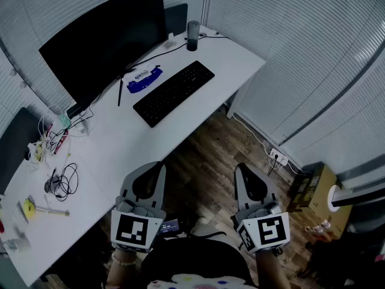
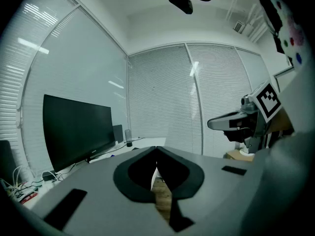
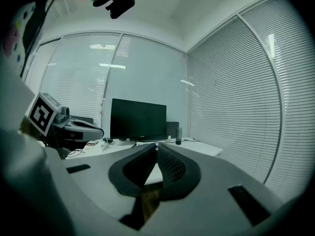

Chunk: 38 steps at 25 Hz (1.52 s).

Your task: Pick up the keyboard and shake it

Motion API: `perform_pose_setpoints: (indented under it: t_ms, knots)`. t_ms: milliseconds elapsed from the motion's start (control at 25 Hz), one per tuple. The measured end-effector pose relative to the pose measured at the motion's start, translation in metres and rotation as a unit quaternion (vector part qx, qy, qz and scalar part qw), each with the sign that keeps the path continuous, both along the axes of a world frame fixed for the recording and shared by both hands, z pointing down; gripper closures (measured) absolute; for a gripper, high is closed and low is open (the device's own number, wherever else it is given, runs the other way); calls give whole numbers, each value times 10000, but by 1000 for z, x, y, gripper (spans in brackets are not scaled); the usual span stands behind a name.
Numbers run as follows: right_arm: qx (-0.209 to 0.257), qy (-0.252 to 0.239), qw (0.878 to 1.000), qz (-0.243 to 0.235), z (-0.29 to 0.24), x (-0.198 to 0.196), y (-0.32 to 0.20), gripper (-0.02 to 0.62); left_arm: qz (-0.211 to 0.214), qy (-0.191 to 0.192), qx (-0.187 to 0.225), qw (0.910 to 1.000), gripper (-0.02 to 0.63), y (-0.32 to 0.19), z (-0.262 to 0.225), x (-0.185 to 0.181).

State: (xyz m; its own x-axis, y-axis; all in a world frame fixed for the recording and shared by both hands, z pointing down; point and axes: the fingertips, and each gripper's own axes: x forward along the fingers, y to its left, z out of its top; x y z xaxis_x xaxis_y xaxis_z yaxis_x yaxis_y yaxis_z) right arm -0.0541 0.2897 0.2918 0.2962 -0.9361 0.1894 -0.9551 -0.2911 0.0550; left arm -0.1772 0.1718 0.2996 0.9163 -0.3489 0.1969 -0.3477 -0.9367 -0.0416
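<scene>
Reaching the keyboard is the whole question at this point, since neither tool is near it. It lies flat on the white desk, in front of the dark monitor and beside a blue packet. Its long axis runs on a diagonal in the head view, from a near end at lower left to a far end at upper right, roughly along the desk's front edge.

The left gripper is clenched on nothing: its own view shows the 2 dark pads meeting at their tips, with only floor in the gap below them. The right gripper is likewise closed and empty, its ribbed pads meeting at the tip. Both are held close to the person's body and point ahead, slightly downward, the left 1 just at the desk's edge and the right 1 over the wooden floor.

The keyboard lies well ahead of both. Its near end sits almost straight ahead of the left gripper, so that hand is judged the nearer. The far end lies ahead and to the left of the right gripper, which would probably have to cross inward over the desk corner. A 2-handed lift by the short ends looks sensible, and the jaws would need to open first.
</scene>
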Motion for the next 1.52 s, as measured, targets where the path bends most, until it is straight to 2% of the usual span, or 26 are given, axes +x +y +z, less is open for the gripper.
perform_pose_setpoints:
  t_ms: [560,840,1040,1160,1520]
  knots:
    - [145,-89,9998,-134,-2,12,6,552,-139,-9,82,9999,589,7,-3,9]
    - [189,-137,9990,-392,-2,20,16,552,-364,-58,85,9993,589,21,-6,14]
    - [116,96,9978,-651,0,22,29,552,-637,-89,13,9979,589,35,-3,11]
    - [215,-24,9969,-759,2,26,38,552,-735,-85,72,9972,589,45,-5,14]
    - [204,-86,9976,-659,14,46,59,552,-854,-84,181,9961,589,61,-6,22]
